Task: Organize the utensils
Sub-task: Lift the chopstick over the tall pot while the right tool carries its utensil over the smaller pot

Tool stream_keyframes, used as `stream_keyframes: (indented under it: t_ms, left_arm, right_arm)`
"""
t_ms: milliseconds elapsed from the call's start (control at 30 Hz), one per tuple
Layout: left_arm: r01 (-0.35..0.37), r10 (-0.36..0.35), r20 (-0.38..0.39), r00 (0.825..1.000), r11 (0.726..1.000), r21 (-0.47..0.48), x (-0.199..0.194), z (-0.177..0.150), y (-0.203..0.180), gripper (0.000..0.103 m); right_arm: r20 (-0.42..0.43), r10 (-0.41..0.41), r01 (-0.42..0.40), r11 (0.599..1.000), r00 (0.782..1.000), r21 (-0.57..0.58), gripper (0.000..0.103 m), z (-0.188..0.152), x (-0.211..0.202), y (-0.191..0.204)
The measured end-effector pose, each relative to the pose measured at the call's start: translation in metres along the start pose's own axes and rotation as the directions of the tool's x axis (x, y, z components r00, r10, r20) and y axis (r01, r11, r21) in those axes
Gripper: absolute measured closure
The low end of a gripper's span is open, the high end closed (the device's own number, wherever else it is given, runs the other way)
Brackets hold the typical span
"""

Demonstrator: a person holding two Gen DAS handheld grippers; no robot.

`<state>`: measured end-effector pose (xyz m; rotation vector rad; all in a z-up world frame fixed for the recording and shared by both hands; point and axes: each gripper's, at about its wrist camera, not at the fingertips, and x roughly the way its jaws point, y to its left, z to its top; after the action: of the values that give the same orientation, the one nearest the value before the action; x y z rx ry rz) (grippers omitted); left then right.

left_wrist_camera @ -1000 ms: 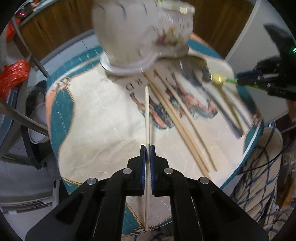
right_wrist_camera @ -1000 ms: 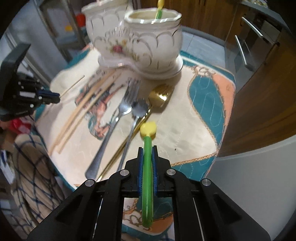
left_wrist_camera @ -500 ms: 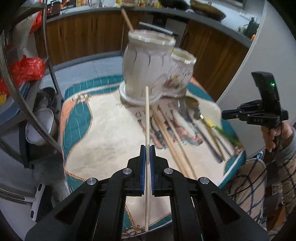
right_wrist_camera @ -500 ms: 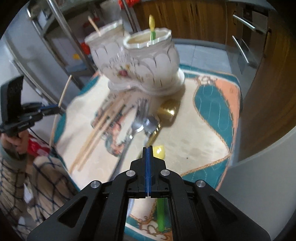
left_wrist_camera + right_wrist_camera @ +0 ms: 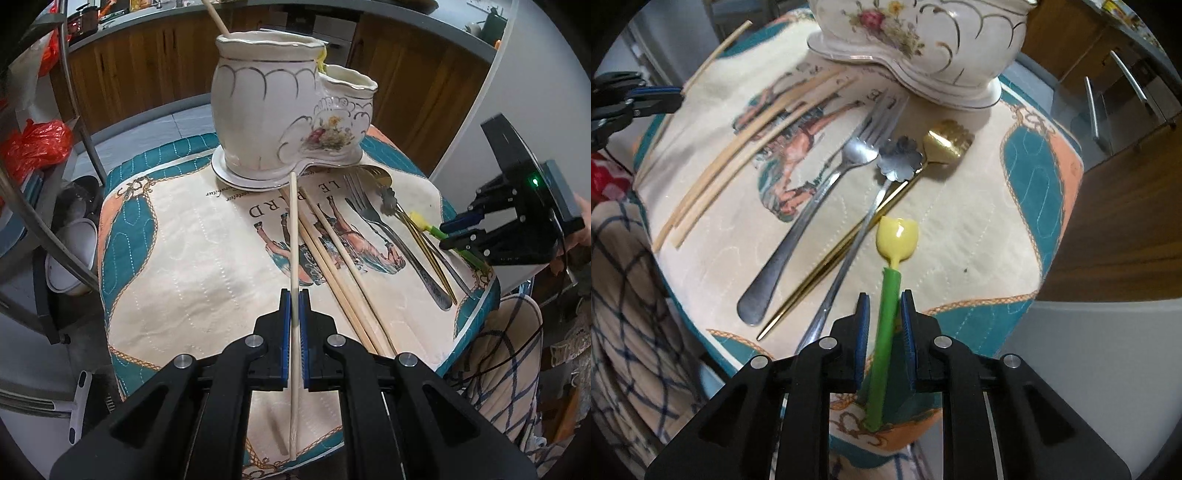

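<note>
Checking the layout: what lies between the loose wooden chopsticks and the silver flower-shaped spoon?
The silver fork, seen clearest from the right wrist, between chopsticks and spoon.

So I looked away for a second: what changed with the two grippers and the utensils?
The right gripper let go of the tulip spoon, shut empty, and its fingers have just been opening around the green handle, not yet pressing. The left gripper stays shut on the chopstick. The fork and holder are unmoved.

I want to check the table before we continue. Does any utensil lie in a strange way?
Yes. The gold spoon and flower spoon cross each other instead of lying side by side.
</note>
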<state>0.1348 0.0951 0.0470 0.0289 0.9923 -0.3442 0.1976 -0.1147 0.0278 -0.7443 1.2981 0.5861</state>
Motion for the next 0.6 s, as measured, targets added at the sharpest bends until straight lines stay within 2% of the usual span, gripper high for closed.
stream_keyframes:
  t_ms: [67,167,267,333,467,600]
  left_arm:
    - [0.001,-0.001,0.0,1.0,1.0,0.002,0.0,0.001,-0.001,0.099]
    - [0.004,-0.004,0.006,1.0,1.0,0.007,-0.002,0.002,-0.003,0.099]
    - [0.007,-0.008,0.02,1.0,1.0,0.015,-0.007,0.004,-0.006,0.099]
    - [0.008,-0.009,0.032,0.999,1.0,0.017,-0.012,0.004,-0.007,0.099]
    - [0.011,-0.011,0.065,0.998,1.0,0.006,-0.022,0.006,-0.003,0.099]
    - [0.023,-0.021,0.109,0.994,1.0,-0.011,-0.032,0.01,-0.001,0.099]
  right_arm:
    - [-0.047,0.008,-0.008,1.0,0.999,-0.006,0.085,0.007,0.002,-0.001]
    - [-0.101,0.019,-0.02,1.0,0.995,-0.015,0.091,0.015,0.006,-0.002]
    - [-0.12,0.009,-0.01,1.0,0.993,-0.011,0.092,0.018,0.006,-0.002]
    - [-0.094,0.016,-0.016,1.0,0.995,-0.002,0.093,0.018,-0.001,-0.008]
    - [0.024,0.06,-0.061,0.997,0.998,0.056,0.093,0.015,-0.029,-0.027]
    - [0.146,0.115,-0.131,0.986,0.983,0.107,0.093,0.009,-0.053,-0.048]
